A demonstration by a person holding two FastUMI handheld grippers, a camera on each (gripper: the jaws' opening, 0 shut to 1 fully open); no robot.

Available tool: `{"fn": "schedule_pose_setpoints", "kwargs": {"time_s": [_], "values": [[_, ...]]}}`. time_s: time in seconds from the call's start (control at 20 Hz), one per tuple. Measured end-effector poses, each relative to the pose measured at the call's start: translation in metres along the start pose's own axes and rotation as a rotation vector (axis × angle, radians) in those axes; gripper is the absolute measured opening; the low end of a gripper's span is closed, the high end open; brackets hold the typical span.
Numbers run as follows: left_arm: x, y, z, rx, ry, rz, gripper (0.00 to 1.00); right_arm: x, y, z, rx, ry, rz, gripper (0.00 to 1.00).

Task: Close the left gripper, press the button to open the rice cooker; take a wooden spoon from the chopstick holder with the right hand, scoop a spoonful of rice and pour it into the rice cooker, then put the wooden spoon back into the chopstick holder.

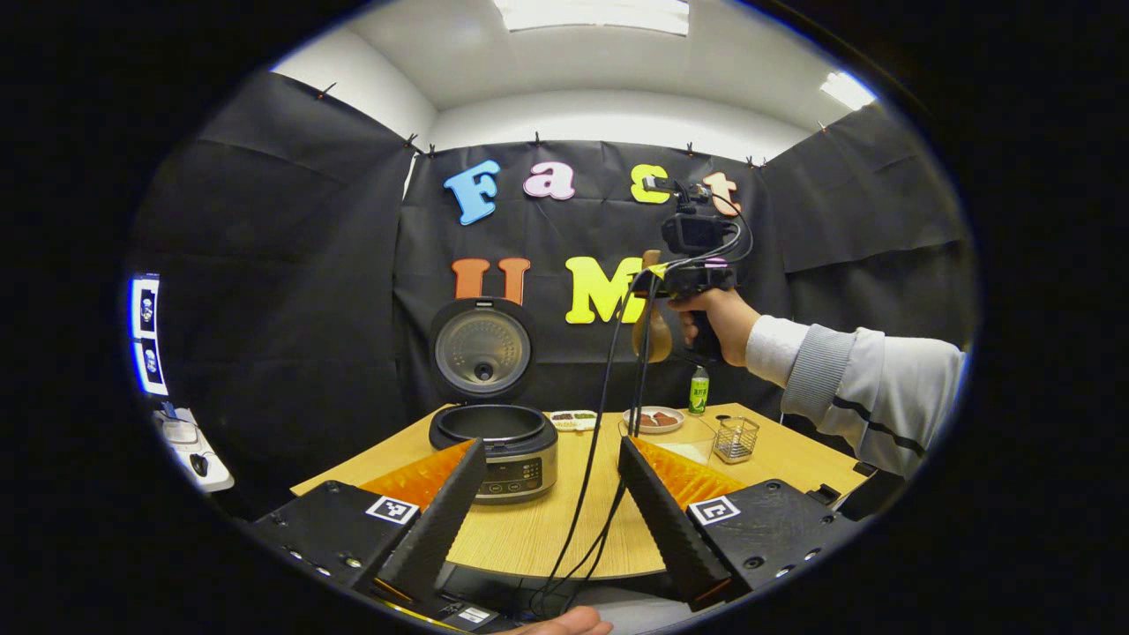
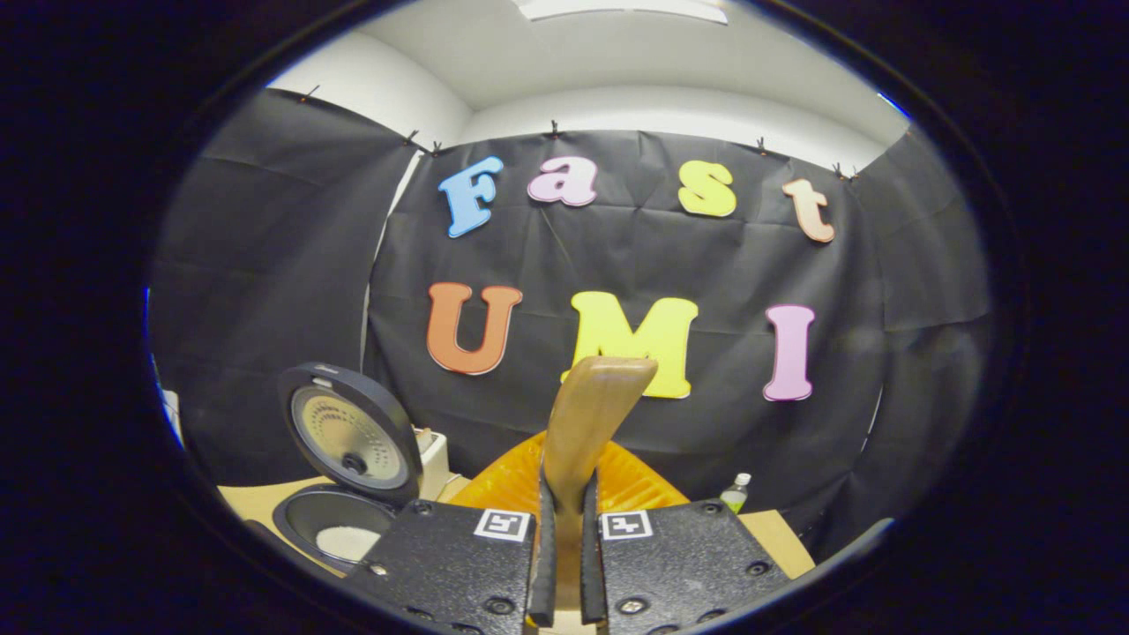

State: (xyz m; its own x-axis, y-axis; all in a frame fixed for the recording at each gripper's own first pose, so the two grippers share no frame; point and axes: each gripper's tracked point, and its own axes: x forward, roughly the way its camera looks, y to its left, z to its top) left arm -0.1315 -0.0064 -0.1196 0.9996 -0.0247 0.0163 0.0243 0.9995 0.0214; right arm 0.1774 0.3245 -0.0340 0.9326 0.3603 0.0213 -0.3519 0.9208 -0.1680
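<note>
The rice cooker (image 1: 507, 445) stands open on the wooden table (image 1: 538, 534), its lid (image 1: 482, 349) upright; white rice (image 2: 346, 541) lies in the pot of the rice cooker (image 2: 304, 520). My left gripper (image 1: 551, 507) is open, low over the near table edge, nothing between its fingers. A hand holds my right gripper (image 1: 660, 284) high above the table's far right, well over the wire chopstick holder (image 1: 736, 438). The right gripper (image 2: 564, 538) is shut on the wooden spoon (image 2: 586, 414). In the left gripper view the wooden spoon (image 1: 654, 333) hangs below the fingers.
A plate of food (image 1: 654, 419), a small dish (image 1: 573, 418) and a green bottle (image 1: 699, 391) stand at the back of the table. Black cables (image 1: 595, 459) hang from the right gripper across the middle. A white device (image 1: 190, 445) sits at far left.
</note>
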Motion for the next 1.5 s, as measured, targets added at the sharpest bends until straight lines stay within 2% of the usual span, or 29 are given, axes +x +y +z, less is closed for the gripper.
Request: {"fn": "schedule_pose_setpoints", "kwargs": {"time_s": [0.05,0.1,0.25,0.55,0.75,1.05,1.5], "values": [[0.000,0.000,0.002,-0.002,-0.009,0.007,0.87,-0.002,-0.015,0.000,-0.005,-0.003,-0.014,0.16],[0.001,0.000,0.004,-0.008,-0.013,0.013,0.96,-0.004,-0.030,-0.003,-0.006,-0.001,-0.030,0.16],[0.003,0.002,0.007,-0.037,-0.012,0.034,0.96,-0.011,-0.068,-0.014,-0.003,0.017,-0.054,0.16],[0.004,0.003,0.010,-0.022,-0.016,0.055,0.96,-0.027,-0.145,-0.035,0.019,0.015,-0.081,0.16],[0.005,-0.008,0.008,-0.033,-0.011,0.049,0.96,-0.035,-0.191,-0.072,0.064,0.054,-0.133,0.16],[0.008,-0.025,0.011,0.006,-0.016,0.039,0.96,-0.036,-0.227,-0.111,0.131,0.085,-0.167,0.16],[0.034,-0.034,-0.002,0.030,0.013,0.036,0.96,-0.016,-0.247,-0.200,0.194,0.165,-0.175,0.18]]}}
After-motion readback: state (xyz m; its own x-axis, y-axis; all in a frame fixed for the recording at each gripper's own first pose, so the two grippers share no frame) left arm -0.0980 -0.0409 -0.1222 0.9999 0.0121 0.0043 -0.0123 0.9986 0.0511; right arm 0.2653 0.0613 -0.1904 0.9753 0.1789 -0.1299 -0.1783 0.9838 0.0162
